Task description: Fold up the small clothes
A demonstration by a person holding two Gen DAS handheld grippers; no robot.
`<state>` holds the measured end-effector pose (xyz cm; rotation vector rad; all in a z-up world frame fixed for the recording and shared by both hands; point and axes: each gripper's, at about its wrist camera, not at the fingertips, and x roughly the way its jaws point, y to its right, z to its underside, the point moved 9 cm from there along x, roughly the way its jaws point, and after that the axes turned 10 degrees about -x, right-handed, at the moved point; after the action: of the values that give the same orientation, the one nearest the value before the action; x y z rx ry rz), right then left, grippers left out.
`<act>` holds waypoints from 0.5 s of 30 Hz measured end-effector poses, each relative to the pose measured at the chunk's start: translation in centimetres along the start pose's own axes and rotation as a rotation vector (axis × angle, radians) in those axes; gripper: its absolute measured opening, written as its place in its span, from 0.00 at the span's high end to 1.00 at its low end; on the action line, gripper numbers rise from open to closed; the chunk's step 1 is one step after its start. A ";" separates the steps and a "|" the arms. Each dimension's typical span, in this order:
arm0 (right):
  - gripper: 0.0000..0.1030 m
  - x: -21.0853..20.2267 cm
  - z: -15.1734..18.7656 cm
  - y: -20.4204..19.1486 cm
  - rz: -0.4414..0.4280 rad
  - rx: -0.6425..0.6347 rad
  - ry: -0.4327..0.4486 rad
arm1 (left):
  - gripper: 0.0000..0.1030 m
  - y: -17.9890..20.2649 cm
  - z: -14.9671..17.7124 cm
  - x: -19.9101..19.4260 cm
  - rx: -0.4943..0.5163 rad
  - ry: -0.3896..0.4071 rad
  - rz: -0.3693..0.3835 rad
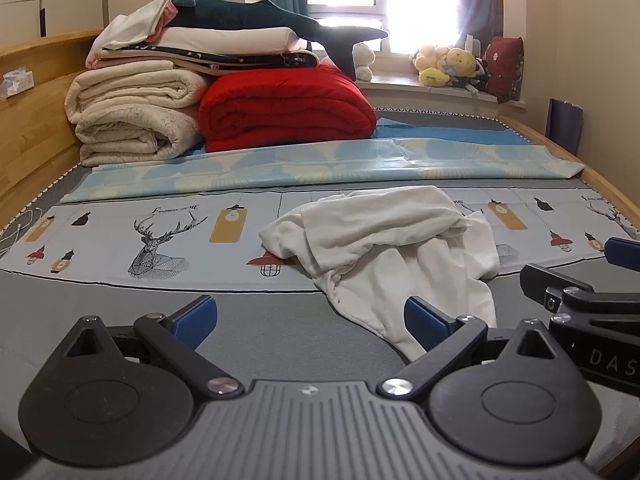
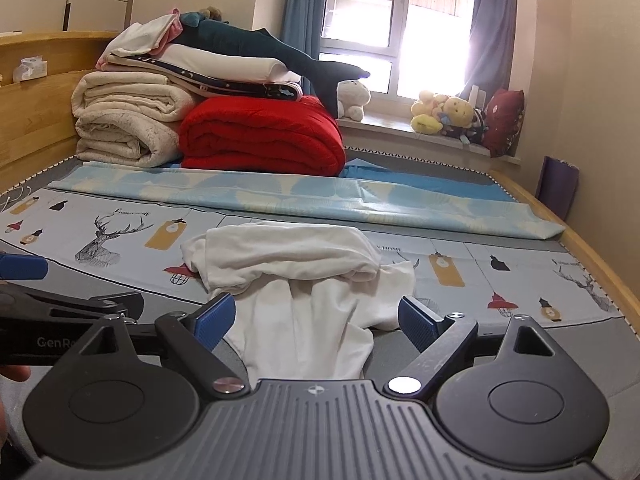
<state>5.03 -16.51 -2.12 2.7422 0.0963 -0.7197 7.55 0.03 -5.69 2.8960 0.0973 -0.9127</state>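
A small white garment (image 1: 384, 240) lies crumpled on the bed, partly on the printed sheet and partly on the grey mattress; it also shows in the right wrist view (image 2: 296, 280). My left gripper (image 1: 310, 320) is open and empty, low over the grey mattress, with the garment's near hem beside its right finger. My right gripper (image 2: 316, 320) is open, its two blue pads on either side of the garment's near edge, not closed on it. The right gripper shows at the right edge of the left wrist view (image 1: 592, 280).
Folded cream blankets (image 1: 132, 116), a red quilt (image 1: 288, 108) and a stack with a plush shark (image 1: 256, 16) sit at the bed's far side. A light blue sheet (image 1: 320, 160) lies across. Wooden bed rails (image 2: 600, 264) run along both sides. Plush toys (image 2: 448, 116) sit on the windowsill.
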 end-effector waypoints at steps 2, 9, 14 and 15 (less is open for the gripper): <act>0.13 0.1 0.0 0.1 0.001 0.007 -0.001 | 0.02 -0.1 0.0 0.0 0.001 0.001 0.002; 0.10 0.5 0.2 0.3 0.017 0.023 -0.009 | 0.02 -0.1 -0.1 -0.1 -0.003 -0.004 0.001; 0.10 0.8 0.4 0.2 0.011 0.041 -0.017 | 0.02 0.0 -0.1 -0.1 -0.003 -0.005 0.001; 0.10 0.9 0.5 0.2 0.008 0.045 -0.020 | 0.02 -0.1 -0.1 0.0 -0.004 -0.005 0.001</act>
<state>5.61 -16.88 -2.97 2.7757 0.0650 -0.7564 7.58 0.11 -5.57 2.8898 0.0965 -0.9184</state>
